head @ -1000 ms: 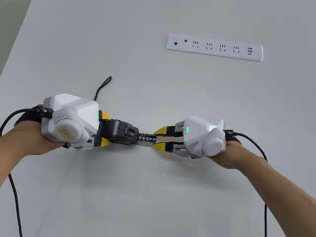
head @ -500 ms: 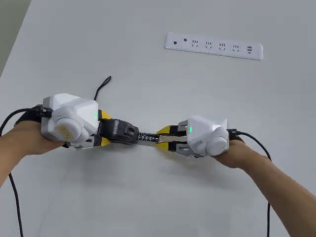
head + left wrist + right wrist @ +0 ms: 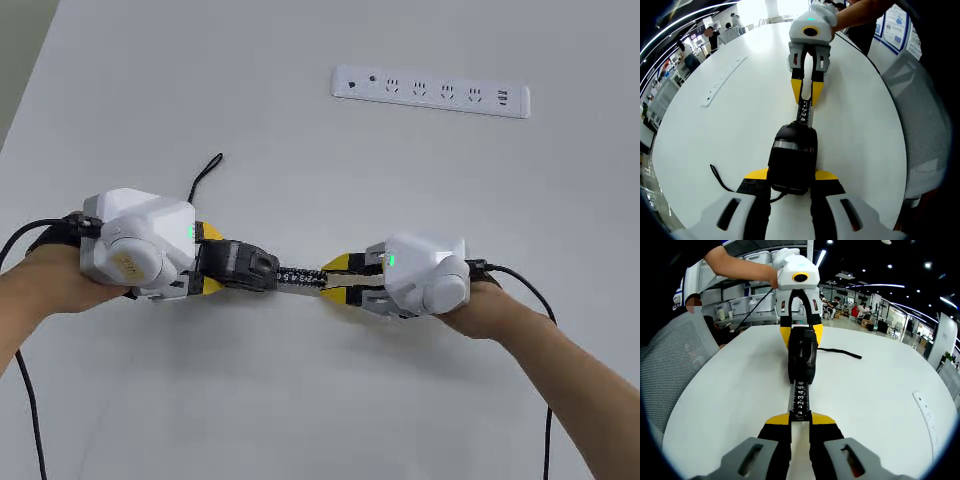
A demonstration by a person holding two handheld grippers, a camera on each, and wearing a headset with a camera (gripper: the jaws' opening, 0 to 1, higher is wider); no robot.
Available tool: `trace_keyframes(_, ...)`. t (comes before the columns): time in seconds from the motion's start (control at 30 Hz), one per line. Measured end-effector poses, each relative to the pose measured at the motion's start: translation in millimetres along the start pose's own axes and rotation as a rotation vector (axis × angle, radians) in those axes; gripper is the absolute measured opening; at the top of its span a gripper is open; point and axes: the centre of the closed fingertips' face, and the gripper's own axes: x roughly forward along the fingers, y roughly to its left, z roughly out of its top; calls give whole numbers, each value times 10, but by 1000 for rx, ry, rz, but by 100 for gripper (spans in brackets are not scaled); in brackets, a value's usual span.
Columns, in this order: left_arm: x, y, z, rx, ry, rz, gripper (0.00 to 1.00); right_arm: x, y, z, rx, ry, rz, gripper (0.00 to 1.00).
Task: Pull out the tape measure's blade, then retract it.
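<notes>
The tape measure (image 3: 240, 266) is over the white table (image 3: 300, 120), toward 8 o'clock from the middle of the head view. The left gripper (image 3: 212, 262) has its yellow-tipped jaws clamped on the black case from both sides. A short piece of blade (image 3: 298, 277) comes out toward 3 o'clock, with the numbers 2 to 6 readable. The right gripper (image 3: 336, 279) has its jaws pressed together on the blade's end. A thin black strap (image 3: 207, 175) lies at 11 o'clock from the case. A white power strip (image 3: 430, 92) lies well apart, at 1 o'clock.
</notes>
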Motion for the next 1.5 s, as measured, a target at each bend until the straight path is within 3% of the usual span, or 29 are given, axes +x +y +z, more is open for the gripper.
trace_keyframes(1.5, 13, 2, -5, -6, -5, -4, 26, -171, 8, -120, 7, 12, 9, 11)
